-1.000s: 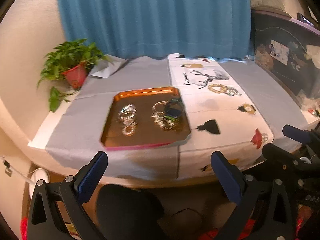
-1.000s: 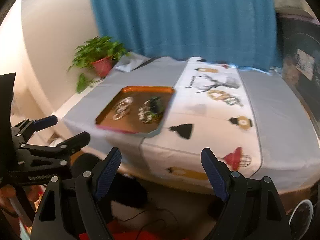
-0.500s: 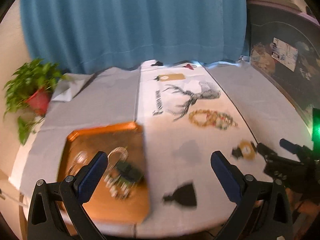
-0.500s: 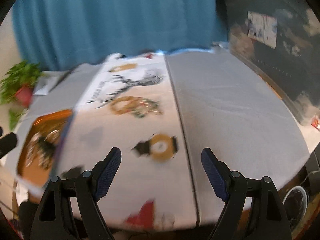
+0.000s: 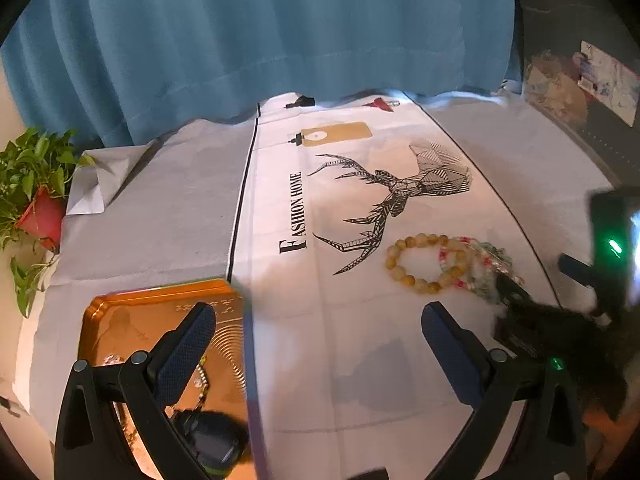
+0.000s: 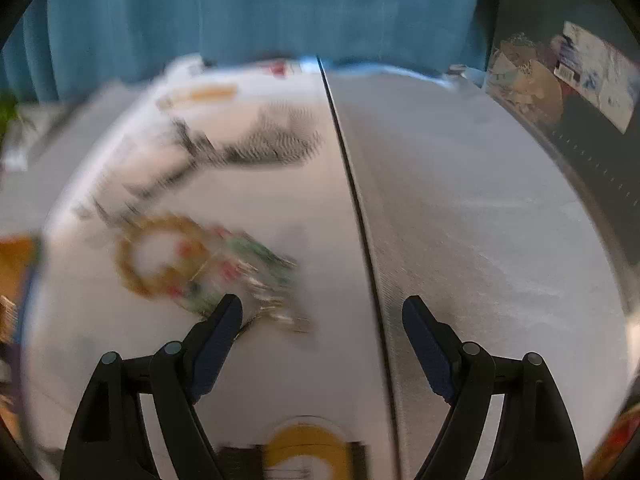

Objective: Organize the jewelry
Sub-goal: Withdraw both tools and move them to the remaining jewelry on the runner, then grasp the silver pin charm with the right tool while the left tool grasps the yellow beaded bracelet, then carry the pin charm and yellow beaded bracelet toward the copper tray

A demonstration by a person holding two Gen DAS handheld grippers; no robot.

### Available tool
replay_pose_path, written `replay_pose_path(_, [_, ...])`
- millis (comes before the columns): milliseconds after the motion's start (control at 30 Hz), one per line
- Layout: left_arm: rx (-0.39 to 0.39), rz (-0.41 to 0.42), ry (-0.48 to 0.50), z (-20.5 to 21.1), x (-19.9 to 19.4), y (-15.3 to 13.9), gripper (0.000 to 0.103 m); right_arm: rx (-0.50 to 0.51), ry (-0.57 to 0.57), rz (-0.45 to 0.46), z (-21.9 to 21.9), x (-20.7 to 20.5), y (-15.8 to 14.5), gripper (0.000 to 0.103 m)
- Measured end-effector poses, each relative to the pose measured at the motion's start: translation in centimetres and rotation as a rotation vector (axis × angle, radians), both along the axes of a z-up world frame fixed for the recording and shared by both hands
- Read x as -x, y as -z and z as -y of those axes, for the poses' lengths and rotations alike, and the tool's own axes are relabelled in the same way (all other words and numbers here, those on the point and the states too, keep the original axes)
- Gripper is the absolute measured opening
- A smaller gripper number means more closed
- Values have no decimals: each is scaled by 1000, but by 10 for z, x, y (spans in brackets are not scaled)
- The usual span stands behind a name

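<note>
An amber bead bracelet lies on the printed tablecloth with a red-and-green beaded bracelet overlapping it on the right. The orange tray at the lower left holds several pieces of jewelry, partly hidden behind my left finger. My left gripper is open and empty above the cloth between tray and bracelets. In the blurred right wrist view the amber bracelet and the beaded one sit just ahead-left of my right gripper, which is open and empty. The right gripper also shows in the left wrist view.
A potted plant in a red pot stands at the far left edge. A blue curtain hangs behind the table. A dark headboard with stickers runs along the right side. Grey cloth covers the table's right part.
Both grippers have moved forward over the table from below its front edge. The left one now hovers beyond the tray; the right one has closed in on the bracelets.
</note>
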State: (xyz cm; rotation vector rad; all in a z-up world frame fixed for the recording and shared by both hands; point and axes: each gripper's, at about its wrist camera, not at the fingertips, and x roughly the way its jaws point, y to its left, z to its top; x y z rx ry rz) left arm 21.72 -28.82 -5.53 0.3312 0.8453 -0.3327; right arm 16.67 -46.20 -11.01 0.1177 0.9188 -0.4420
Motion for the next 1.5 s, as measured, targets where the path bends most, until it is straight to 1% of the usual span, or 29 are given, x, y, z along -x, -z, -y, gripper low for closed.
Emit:
replay_pose_path(33, [4, -7, 1, 1, -4, 2, 102, 10, 3, -5, 2, 6, 1, 85])
replay_pose_path(200, [55, -61, 22, 14, -25, 15, 102, -20, 8, 3, 19, 49, 1, 88])
replay_pose_path(300, [56, -96, 41, 26, -41, 28, 102, -36, 22, 18, 35, 69, 2, 90])
replay_pose_path(400, [34, -161, 57, 38, -56, 43, 102, -60, 19, 35, 43, 74, 3, 91])
replay_pose_path(533, [22, -221, 64, 43, -69, 58, 102, -44, -3, 42, 44, 73, 5, 91])
replay_pose_path(567, [31, -247, 58, 43, -73, 63, 98, -35, -13, 47, 43, 74, 5, 90])
replay_pose_path(600, [42, -278, 42, 42, -77, 68, 95, -26, -31, 54, 41, 74, 5, 85])
replay_pose_path(633, [49, -245, 30, 42, -77, 66, 84, -28, -55, 65, 39, 74, 5, 81])
replay_pose_path(667, [58, -231, 31, 42, -76, 64, 60, -37, -83, 80, 37, 75, 5, 69])
replay_pose_path(700, [68, -224, 49, 43, -76, 60, 41, -28, -109, 88, 32, 74, 4, 54])
replay_pose_path(733, [81, -243, 90, 45, -76, 57, 10, -27, -137, 95, 29, 74, 3, 40])
replay_pose_path(767, [90, -268, 105, 46, -76, 56, 9, -23, -169, 99, 23, 73, 1, 6])
replay_pose_path(800, [111, -299, 118, 45, -76, 55, 9, 0, -173, 82, 18, 71, 1, 5])
replay_pose_path(833, [124, -308, 132, 43, -72, 51, 9, -14, -171, 77, 17, 70, 0, 5])
replay_pose_path(900, [124, -281, 149, 38, -63, 40, 9, -98, -166, 121, 19, 76, -7, 4])
replay_pose_path(933, [140, -267, 159, 34, -56, 31, 8, -106, -161, 135, 19, 78, -11, 4])
replay_pose_path(1133, [220, -201, 181, 4, -23, -20, 8, -86, -146, 249, 16, 101, -64, 4])
replay_pose_path(1267, [248, -151, 179, -19, 3, -52, 8, -50, -146, 284, 7, 114, -95, 4])
replay_pose_path(1367, [277, -134, 186, -35, 21, -72, 7, -41, -152, 295, -5, 128, -111, 4])
replay_pose_path(1500, [288, -92, 186, -57, 50, -95, 7, -38, -164, 303, -24, 151, -120, 5])
